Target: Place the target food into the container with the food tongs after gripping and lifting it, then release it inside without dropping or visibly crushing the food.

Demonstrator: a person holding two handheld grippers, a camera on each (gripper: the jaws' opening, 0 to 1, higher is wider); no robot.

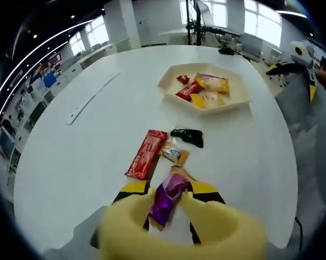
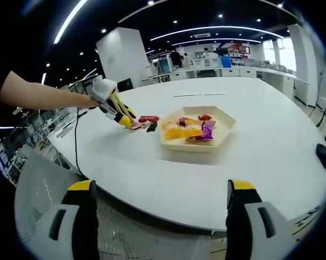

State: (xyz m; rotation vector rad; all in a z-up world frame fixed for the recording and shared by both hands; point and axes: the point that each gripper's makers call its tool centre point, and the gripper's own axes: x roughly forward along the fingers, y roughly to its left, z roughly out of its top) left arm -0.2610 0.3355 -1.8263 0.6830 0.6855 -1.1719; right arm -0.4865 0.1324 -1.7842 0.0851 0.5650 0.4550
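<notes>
Purple snack packet pinched in the left tool's yellow tongs, low over the white table.

In the left gripper view the purple packet [image 1: 167,199] sits at the bottom centre, clamped between the two arms of the yellow food tongs [image 1: 179,230] that the left gripper [image 1: 168,190] squeezes with its jaws drawn close. Just above it lie a small orange-and-white packet [image 1: 175,155], a long red packet [image 1: 147,154] and a black packet [image 1: 188,136] on the round white table [image 1: 87,157]. Further up, right of centre, the cream hexagonal tray [image 1: 171,81] holds red and yellow-orange packets. In the right gripper view the right gripper [image 2: 162,216] shows at the bottom with jaws spread wide, holding nothing, near the table edge; the tray lies mid-frame, the left gripper left of it.
</notes>
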